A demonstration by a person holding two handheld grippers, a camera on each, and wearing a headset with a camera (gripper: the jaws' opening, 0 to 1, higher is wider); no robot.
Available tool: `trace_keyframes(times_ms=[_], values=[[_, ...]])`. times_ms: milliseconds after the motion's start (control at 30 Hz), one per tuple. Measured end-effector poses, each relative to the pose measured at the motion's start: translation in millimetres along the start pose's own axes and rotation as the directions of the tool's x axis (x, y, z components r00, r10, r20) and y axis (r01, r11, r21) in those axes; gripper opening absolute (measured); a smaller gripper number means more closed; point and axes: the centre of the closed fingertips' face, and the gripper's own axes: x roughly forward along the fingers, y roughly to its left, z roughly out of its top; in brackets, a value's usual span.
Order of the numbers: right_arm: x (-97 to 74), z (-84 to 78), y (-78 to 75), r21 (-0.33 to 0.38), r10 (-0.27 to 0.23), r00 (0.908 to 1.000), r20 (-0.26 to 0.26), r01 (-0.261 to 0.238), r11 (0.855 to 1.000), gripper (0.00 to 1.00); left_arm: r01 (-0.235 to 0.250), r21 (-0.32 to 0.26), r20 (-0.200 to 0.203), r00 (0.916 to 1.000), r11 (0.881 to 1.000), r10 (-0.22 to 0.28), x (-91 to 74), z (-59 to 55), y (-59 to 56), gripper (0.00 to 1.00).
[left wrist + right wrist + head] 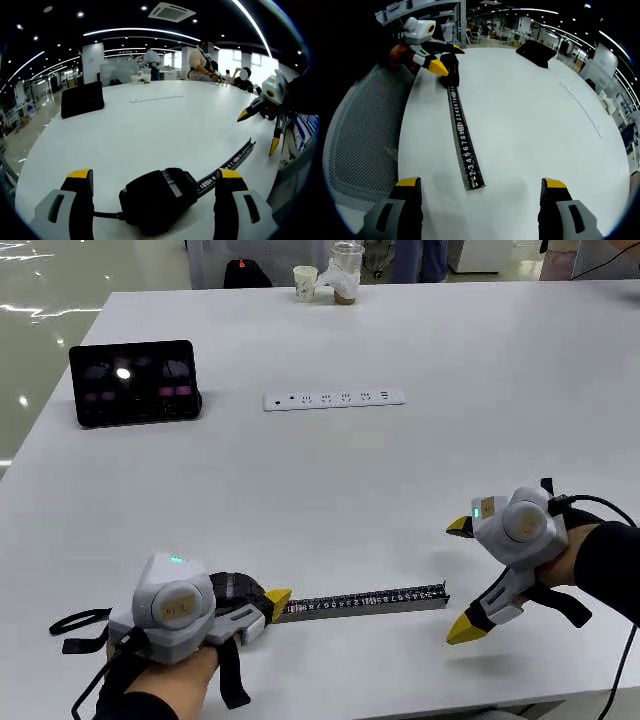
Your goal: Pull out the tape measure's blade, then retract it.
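One black tape measure (235, 592) lies at the near-left of the white desk (400, 470). Its case (160, 197) sits between the two jaws of the left claw (265, 602). That claw is released: in the left gripper view the jaws stand wide, with a gap to the case on either side.

The blade (365, 601) is drawn out and lies flat on the desk, running from the case toward the right claw (462, 578). The right claw is likewise released, jaws spread wide and grasping nothing. The blade's free end stops about level with the jaw tips, between them and clear of both.

Surface: plain white desk top.
- A white power strip (333, 399) lies near the centre.
- A dark tablet (135, 382) is propped at the left, its screen content indistinct.
- At the far edge stand a paper cup (305, 282) and a clear container (345, 270), just beside each other.
- A black bag (246, 275) sits beyond them.

Room: open hall with a glossy floor (60, 290), and a dark ceiling with strip lights and an air-conditioning vent (171, 10). People (202, 60) stand at the desk's far end. A grey mesh chair back (360, 135) stands by the near edge.

Markings: the blade is black with white graduations. In the right gripper view the numerals 2 through 9 read upward from the free end, followed by a red-marked figure.
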Motion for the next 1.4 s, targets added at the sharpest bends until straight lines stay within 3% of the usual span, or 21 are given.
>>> trace_keyframes(times_ms=[67,233,333,500,700,967,1167,1400], values=[[0.3,0.5,0.4,-0.005,0.002,1.0,-0.003,-0.002,1.0,0.99,-0.004,-0.015,0.008,1.0,1.0,0.004,-1.8,1.5,1.4,0.99],[1.3,-0.2,1.5,-0.018,0.026,0.9996,-0.012,-0.026,1.0,0.86,0.006,-0.038,-0.018,0.9998,0.999,-0.007,0.1,-7.4,-1.9,0.99],[1.2,-2.8,4.0,-0.043,0.052,0.9982,-0.029,-0.053,0.998,0.68,0.009,-0.022,-0.031,0.9995,1.0,-0.009,0.4,-11.1,-4.6,0.99],[2.6,-4.9,7.5,-0.065,0.075,0.9962,-0.045,-0.077,0.995,0.47,0.017,-0.045,-0.023,0.9996,0.999,-0.018,-0.2,-9.5,-5.4,0.99],[4.2,-6.5,10.0,-0.109,0.082,0.9948,-0.06,-0.088,0.99,0.31,0.031,-0.034,-0.017,0.9993,0.999,-0.032,0.3,-8.3,-10.2,0.99],[6.1,-7.4,10.5,-0.131,0.082,0.9941,-0.071,-0.091,0.987,0.22,0.045,-0.025,-0.016,0.9988,0.999,-0.046,1.5,-8.1,-13.1,0.99],[11.5,-9.2,9.9,-0.129,0.075,0.9947,-0.07,-0.083,0.988,0.13,0.037,-0.089,-0.007,0.9992,0.995,-0.038,1.5,-7.3,-8.5,0.99],[10.5,-8.8,10.7,-0.122,0.069,0.9945,-0.079,-0.079,0.989,0.13,0.019,-0.098,-0.023,0.9995,0.995,-0.021,0.6,-9.5,-6.2,0.96]])
